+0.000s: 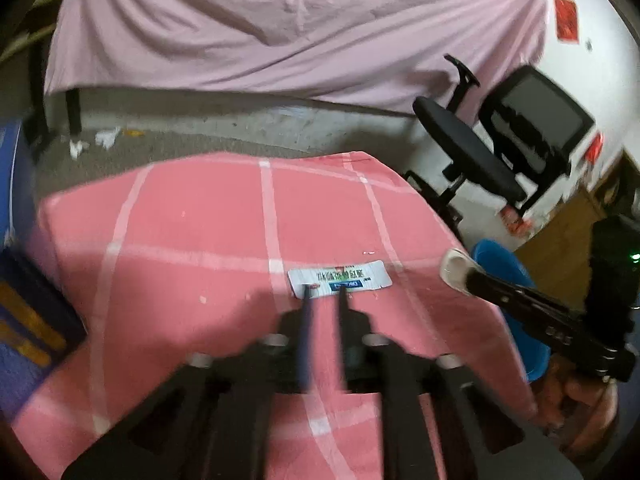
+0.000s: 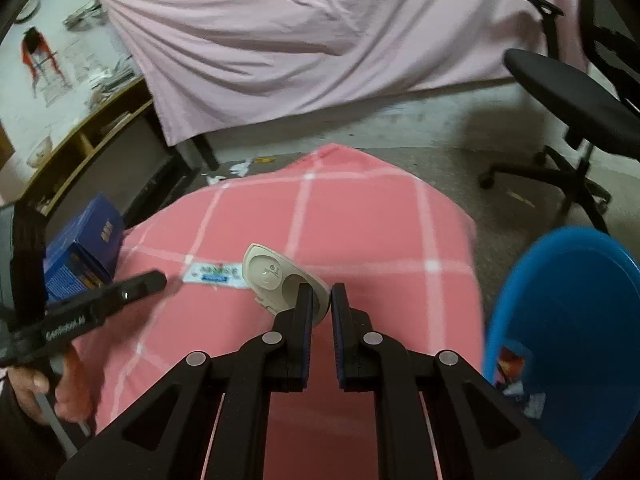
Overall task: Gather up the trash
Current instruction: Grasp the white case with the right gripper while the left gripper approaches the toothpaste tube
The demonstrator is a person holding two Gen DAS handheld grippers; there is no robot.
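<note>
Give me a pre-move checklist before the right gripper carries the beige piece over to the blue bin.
1. Right gripper shut on beige plastic piece: ok.
2. Piece lifted off the pink checked cloth: ok, per the left wrist view.
3. Blue bin in view to the right, mouth open: ok.
4. Path from piece to bin unobstructed: ok.
5. Left gripper out of the way, at the flat white packet: ok.
6. Left gripper's hold on the packet: cannot tell, blurred.
</note>
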